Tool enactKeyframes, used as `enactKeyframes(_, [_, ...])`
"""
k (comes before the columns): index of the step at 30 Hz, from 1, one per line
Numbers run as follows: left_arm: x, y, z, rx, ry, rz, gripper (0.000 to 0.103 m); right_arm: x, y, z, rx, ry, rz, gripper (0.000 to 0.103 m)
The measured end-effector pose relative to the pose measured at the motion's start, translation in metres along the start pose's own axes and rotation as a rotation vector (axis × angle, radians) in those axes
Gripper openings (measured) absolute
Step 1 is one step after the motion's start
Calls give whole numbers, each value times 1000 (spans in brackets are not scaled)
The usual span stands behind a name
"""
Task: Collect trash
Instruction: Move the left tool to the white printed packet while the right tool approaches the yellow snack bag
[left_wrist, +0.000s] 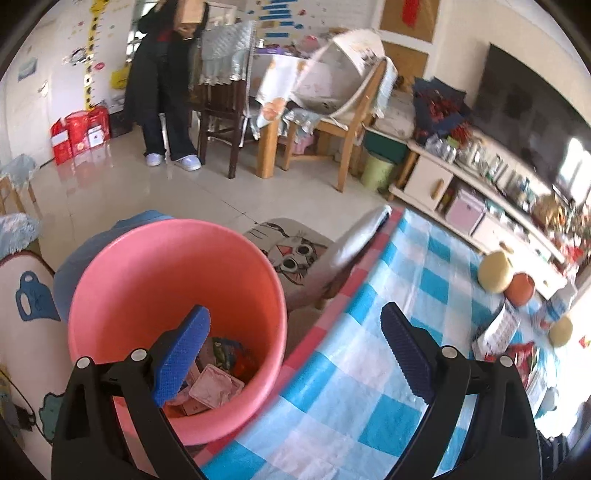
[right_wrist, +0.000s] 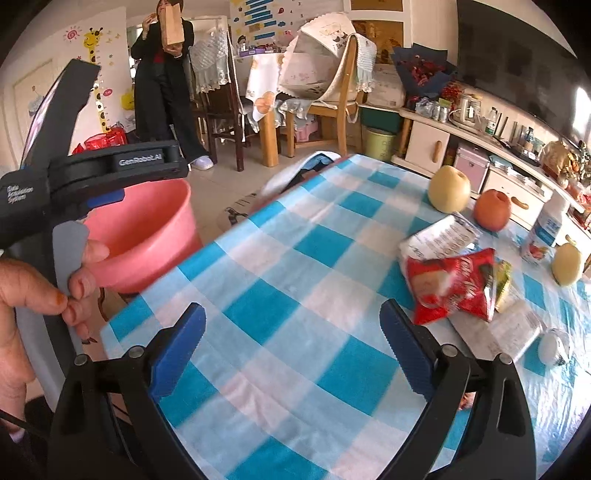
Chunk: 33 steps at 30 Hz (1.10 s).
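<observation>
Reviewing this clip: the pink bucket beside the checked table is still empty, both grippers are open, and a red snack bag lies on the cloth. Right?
Not quite. The pink bucket is not empty: the left wrist view shows wrappers and a pale pink tray at its bottom. The rest holds: the left gripper and right gripper are open, and the red snack bag lies on the checked cloth.

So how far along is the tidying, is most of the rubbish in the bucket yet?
Partly. The pink bucket already holds a few wrappers and a small box. Nothing is in hand: the left tool over the bucket and the right tool over the table both gape empty. Left on the checked cloth: the red snack bag and white packet.
</observation>
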<state>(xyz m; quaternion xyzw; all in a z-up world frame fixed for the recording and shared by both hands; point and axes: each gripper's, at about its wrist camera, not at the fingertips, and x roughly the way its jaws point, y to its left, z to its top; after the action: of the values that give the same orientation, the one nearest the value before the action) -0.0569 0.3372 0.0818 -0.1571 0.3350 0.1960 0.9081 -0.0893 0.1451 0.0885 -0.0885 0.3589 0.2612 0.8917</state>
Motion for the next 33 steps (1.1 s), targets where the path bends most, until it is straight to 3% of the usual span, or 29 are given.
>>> enactKeyframes(5, [0,-20,-5,60,11,-7,93,-12,-17,-8,25,-10,-6,96])
enactKeyframes(17, [-10,-69,-18,187,-47,-51,93,-36,-56,-14,56,-41,-22,96])
enactKeyframes(33, [-8,-126,-34,242,-13,-248,93,-57,-113,-30,131,-82,-40,96])
